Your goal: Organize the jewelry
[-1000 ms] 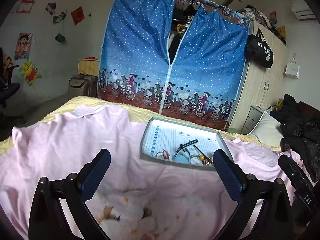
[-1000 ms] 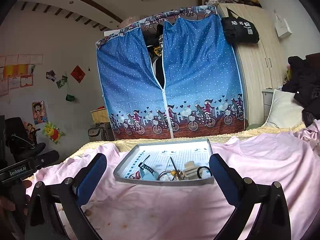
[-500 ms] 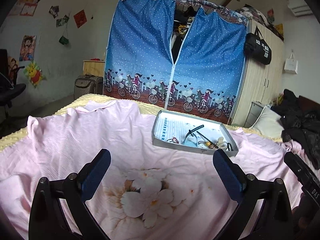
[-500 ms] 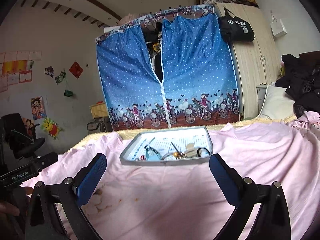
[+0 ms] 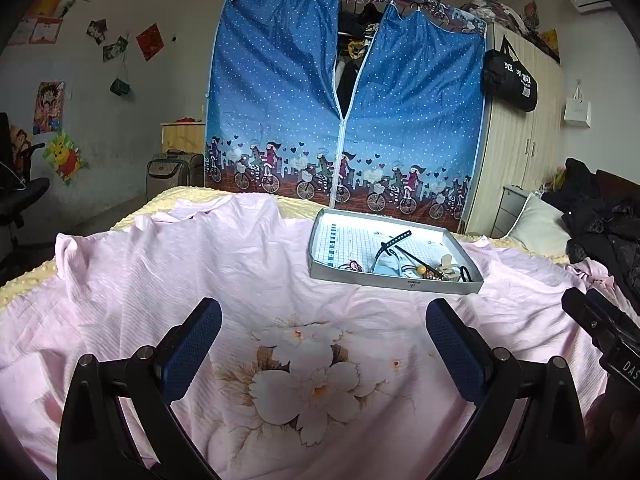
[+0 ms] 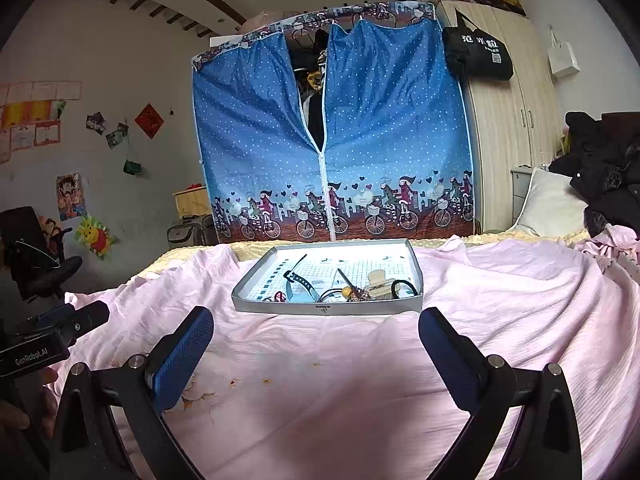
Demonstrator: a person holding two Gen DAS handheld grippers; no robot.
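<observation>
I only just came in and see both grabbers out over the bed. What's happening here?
A person is holding a two-finger tool in each hand above a bed with a pink floral sheet. The left tool and right tool are both open and empty, pointed toward a shallow grey tray lying on the sheet. In it sit a black hair tie, a cream clip, a hair stick and other small pieces, all untouched by either tool.

Dim soft indoor light, sharp centre, fisheye bending, dark vignetted corners
</observation>
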